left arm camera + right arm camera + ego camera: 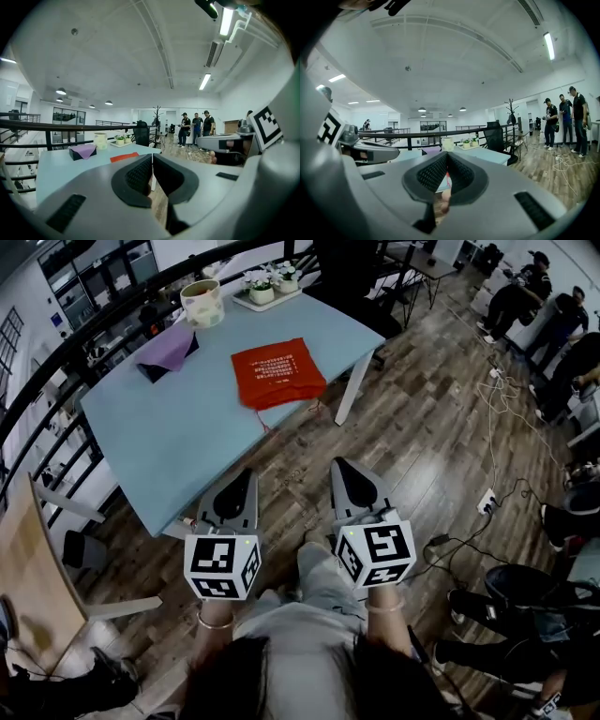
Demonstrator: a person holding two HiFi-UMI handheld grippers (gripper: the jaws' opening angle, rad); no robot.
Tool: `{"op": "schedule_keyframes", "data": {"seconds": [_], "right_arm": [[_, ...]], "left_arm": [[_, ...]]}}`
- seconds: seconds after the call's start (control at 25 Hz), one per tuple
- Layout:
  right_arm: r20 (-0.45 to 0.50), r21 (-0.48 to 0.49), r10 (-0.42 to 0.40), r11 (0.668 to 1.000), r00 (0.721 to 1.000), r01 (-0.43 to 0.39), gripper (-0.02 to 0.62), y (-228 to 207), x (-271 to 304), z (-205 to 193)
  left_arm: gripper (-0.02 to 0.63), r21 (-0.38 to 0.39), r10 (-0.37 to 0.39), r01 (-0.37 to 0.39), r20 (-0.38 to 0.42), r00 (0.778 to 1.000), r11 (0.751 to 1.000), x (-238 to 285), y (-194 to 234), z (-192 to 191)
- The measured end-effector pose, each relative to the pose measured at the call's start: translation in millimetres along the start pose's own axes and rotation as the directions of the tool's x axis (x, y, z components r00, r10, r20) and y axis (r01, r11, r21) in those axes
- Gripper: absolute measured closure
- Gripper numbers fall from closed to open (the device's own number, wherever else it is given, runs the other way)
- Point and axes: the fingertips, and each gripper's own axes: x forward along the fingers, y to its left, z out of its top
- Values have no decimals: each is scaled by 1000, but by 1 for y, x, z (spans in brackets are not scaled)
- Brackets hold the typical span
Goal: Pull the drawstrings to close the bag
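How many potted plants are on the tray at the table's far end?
2, both on the white tray: one potted plant at its left end, the other at its right. None seems hidden.

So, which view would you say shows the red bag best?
The head view: the red bag lies whole on the table. The left gripper view shows only a thin red strip; the right gripper view, a red glimpse past its jaws.

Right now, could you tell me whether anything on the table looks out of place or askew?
Nothing is spilled or damaged. The red bag lies flat but skewed to the edges of the table, with a loose drawstring trailing toward the near edge.
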Motion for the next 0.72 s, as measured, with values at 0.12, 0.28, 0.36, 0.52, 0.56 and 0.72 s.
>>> {"op": "schedule_keyframes", "data": {"seconds": [0.12, 0.28, 0.36, 0.52, 0.56, 0.72], "right_arm": [[-18, 7, 7, 1000, 1000, -7, 569, -18, 19, -3], [-28, -3, 19, 1000, 999, -19, 569, -43, 47, -2], [-40, -13, 23, 1000, 999, -24, 569, -56, 62, -1], [-60, -35, 32, 999, 998, -35, 569, -83, 88, -3], [-64, -42, 37, 998, 997, -39, 569, -91, 94, -3], [-84, -67, 59, 996, 995, -64, 569, -117, 120, -6]], "left_arm": [[584, -2, 9, -9, -6, 1000, 1000, 26, 4, 2], [584, 4, 17, -17, -16, 1000, 1000, 63, 4, 10], [584, 11, 28, -28, -22, 999, 1000, 80, 5, 13], [584, 8, 56, -56, -33, 998, 998, 114, 4, 15], [584, 5, 64, -64, -35, 997, 998, 123, 4, 15], [584, -6, 95, -95, -47, 994, 995, 154, 5, 15]]}}
